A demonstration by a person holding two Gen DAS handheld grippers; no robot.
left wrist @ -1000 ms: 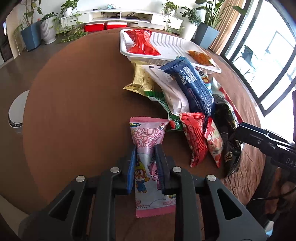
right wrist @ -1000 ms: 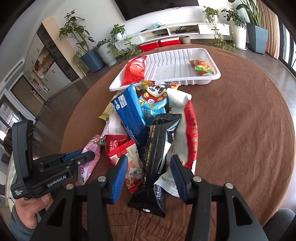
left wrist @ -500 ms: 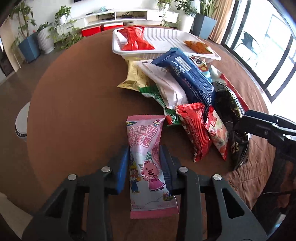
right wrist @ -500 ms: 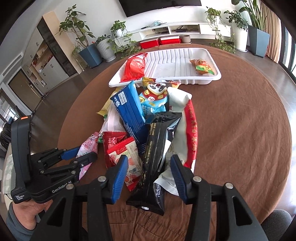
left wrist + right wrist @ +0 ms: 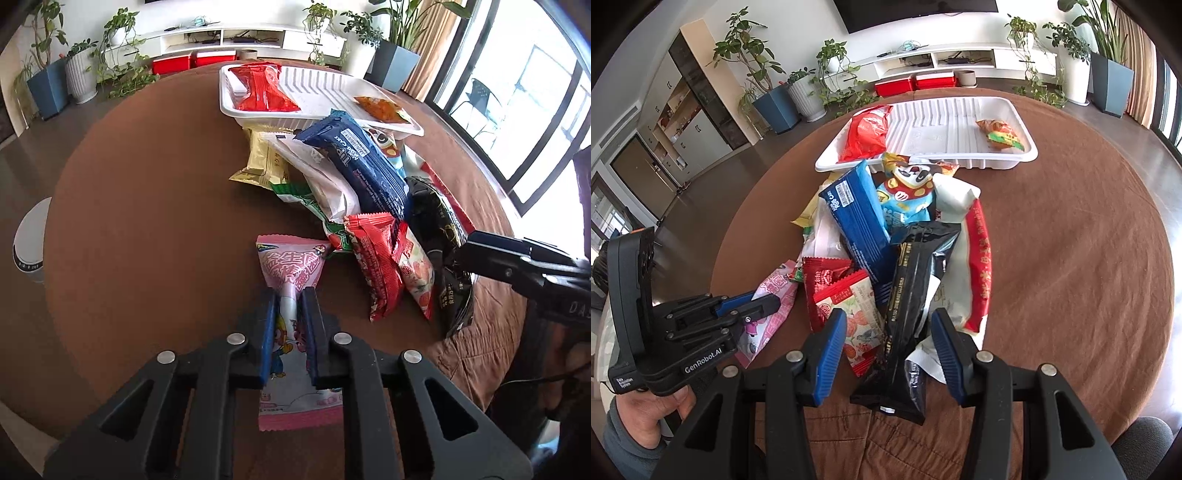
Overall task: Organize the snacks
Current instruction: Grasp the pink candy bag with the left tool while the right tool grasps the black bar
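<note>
Setting: home living room.
Table: round table [image 5: 1071, 258] under a brown cloth.
Wall unit: low white media shelf [image 5: 960, 59] beneath a wall-mounted dark screen [image 5: 916, 9].
Plants: potted plants [image 5: 768, 85] along the wall.
Storage: tall cabinets [image 5: 687, 110] at left.
Windows: floor-length windows [image 5: 517, 110] with curtain [image 5: 432, 55].

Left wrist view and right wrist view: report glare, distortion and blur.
Left wrist view: windows at right blow out white; fisheye bends the table edge; the left gripper, pinching the pink packet, looks sharp. Right wrist view: even light, strong barrel curve at the dark corners, sheen on the black packet between the open right gripper fingers.
</note>
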